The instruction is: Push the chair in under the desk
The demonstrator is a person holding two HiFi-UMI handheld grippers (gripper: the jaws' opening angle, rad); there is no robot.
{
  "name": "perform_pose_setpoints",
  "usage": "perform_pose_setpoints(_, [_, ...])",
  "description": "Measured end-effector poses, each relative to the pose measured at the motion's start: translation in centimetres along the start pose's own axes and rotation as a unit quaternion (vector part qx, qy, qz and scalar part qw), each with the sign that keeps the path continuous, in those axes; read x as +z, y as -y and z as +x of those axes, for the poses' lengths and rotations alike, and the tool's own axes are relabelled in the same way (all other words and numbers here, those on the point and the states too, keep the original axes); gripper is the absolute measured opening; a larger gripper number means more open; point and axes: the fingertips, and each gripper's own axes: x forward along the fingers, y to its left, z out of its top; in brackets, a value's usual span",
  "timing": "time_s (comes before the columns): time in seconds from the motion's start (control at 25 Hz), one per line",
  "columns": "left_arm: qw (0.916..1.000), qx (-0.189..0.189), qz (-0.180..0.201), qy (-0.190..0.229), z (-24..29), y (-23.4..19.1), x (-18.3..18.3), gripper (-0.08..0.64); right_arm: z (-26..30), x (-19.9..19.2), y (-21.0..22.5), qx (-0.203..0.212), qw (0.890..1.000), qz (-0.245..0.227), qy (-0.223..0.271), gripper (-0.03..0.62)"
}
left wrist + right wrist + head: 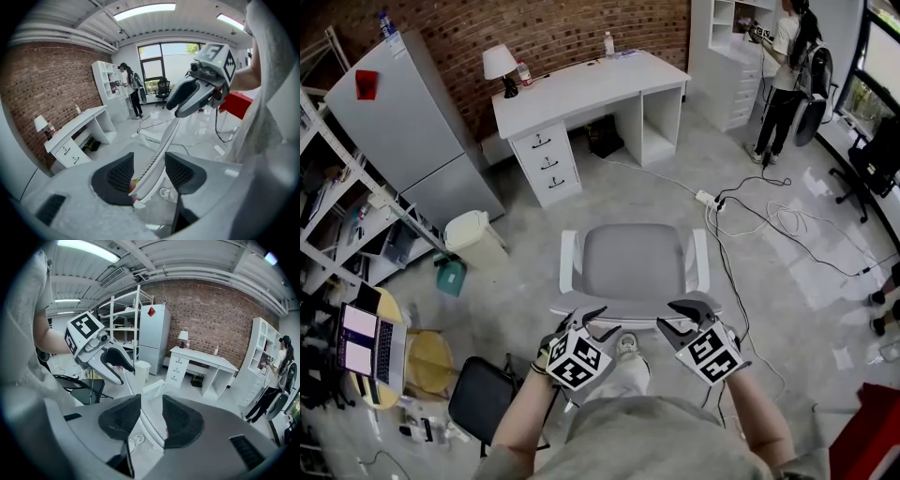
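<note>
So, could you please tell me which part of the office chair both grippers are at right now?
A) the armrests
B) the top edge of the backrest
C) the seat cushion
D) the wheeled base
B: both gripper views show the top edge of the backrest of the office chair running between the jaws of the left gripper and the right gripper.

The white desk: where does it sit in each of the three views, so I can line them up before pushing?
Head view: the desk is at top centre, against the brick wall.
Left gripper view: the desk is at mid-left.
Right gripper view: the desk is just right of centre.
Shared landmark: the table lamp on the desk's drawer end.
</note>
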Motion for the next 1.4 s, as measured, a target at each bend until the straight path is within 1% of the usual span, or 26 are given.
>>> perform_pose_setpoints(0.24, [0.9965,-0.041,0.065,-0.033,0.2,0.8,-0.6,0.235,0.5,0.0,-0.8,0.028,0.999,-0.037,-0.026,0.152])
perform_pose_setpoints(0.4, [0.9926,-0.057,0.092,-0.055,0.5,1.0,-1.2,0.238,0.8,-0.2,-1.3,0.042,0.997,-0.055,-0.041,0.156])
perform_pose_setpoints(0.56, [0.9872,-0.063,0.123,-0.078,1.2,0.9,-1.8,0.238,1.3,-0.9,-1.7,0.059,0.994,-0.070,-0.060,0.158])
perform_pose_setpoints(0.76, [0.9828,-0.073,0.140,-0.096,1.9,0.8,-2.5,0.238,2.2,-1.9,-2.3,0.080,0.990,-0.082,-0.083,0.158])
perform_pose_setpoints(1.0, [0.9775,-0.079,0.157,-0.116,2.6,0.8,-3.3,0.238,3.4,-3.5,-2.7,0.095,0.983,-0.106,-0.116,0.158])
perform_pose_setpoints(1.16, [0.9736,-0.074,0.173,-0.129,3.5,0.6,-3.5,0.237,4.2,-4.8,-2.5,0.099,0.980,-0.114,-0.134,0.158])
perform_pose_setpoints(1.28, [0.9690,-0.074,0.188,-0.142,4.2,0.5,-3.9,0.236,4.5,-5.0,-2.5,0.100,0.978,-0.123,-0.138,0.158])
perform_pose_setpoints(1.4, [0.9642,-0.072,0.205,-0.153,4.7,0.3,-4.1,0.236,4.7,-4.9,-2.2,0.092,0.974,-0.148,-0.145,0.158])
